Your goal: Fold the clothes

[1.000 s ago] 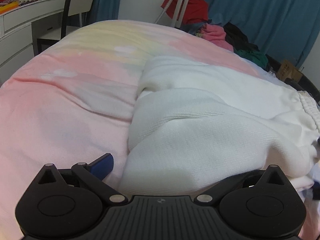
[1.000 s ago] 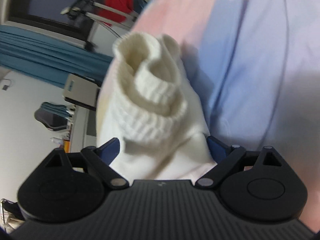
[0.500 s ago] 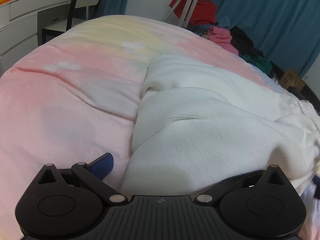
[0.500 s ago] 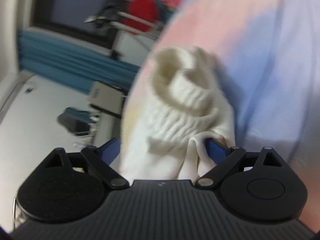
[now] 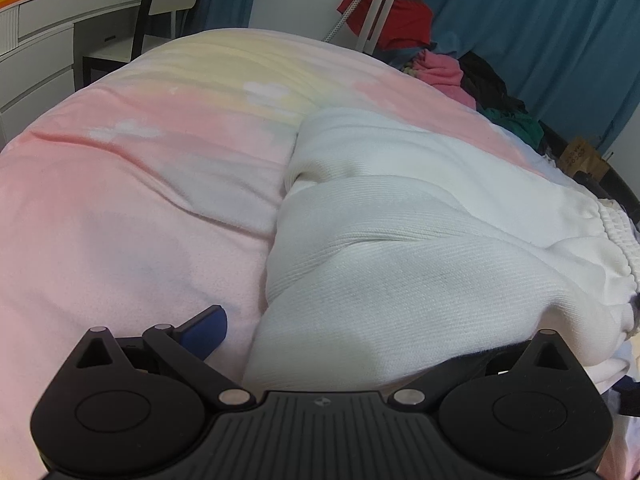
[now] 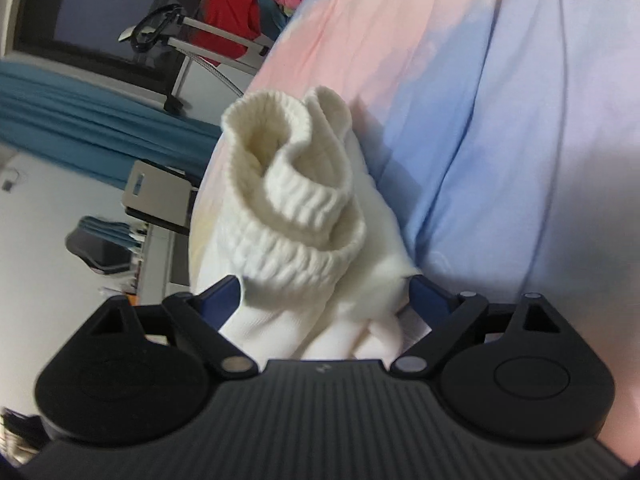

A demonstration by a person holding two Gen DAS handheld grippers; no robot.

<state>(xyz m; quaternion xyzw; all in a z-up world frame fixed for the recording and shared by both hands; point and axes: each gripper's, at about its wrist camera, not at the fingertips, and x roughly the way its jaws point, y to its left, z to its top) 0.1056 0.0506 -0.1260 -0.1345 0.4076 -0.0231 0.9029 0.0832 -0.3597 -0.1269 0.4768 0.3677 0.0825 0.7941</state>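
Two blue-padded fingers of the right gripper (image 6: 324, 300) are seen at the lower centre of the right wrist view, set apart with bunched white cloth filling the gap between them; both pads touch the fabric, so the white garment (image 6: 304, 240) is pinched. A ribbed cuff (image 6: 288, 176), cream-toned and thickly knitted, is curled into a loose open tube just above the fingers, at frame centre. Smoother, finer knit is gathered in folds below it. A soft bedspread (image 6: 500, 120) in pink and pale blue, creased in long lines, fills the right side of the frame.

In the left wrist view, the left gripper (image 5: 340, 344) is spread wide at the bottom edge. One blue pad is exposed at lower left, resting against the pink cover; the other finger is hidden under the heaped cloth, so a grasp cannot be confirmed. The garment (image 5: 400, 240) lies in a fine-ribbed, rumpled mound across the right half of the frame, on the bed. Blue curtains (image 5: 540, 20) are noted at upper right.
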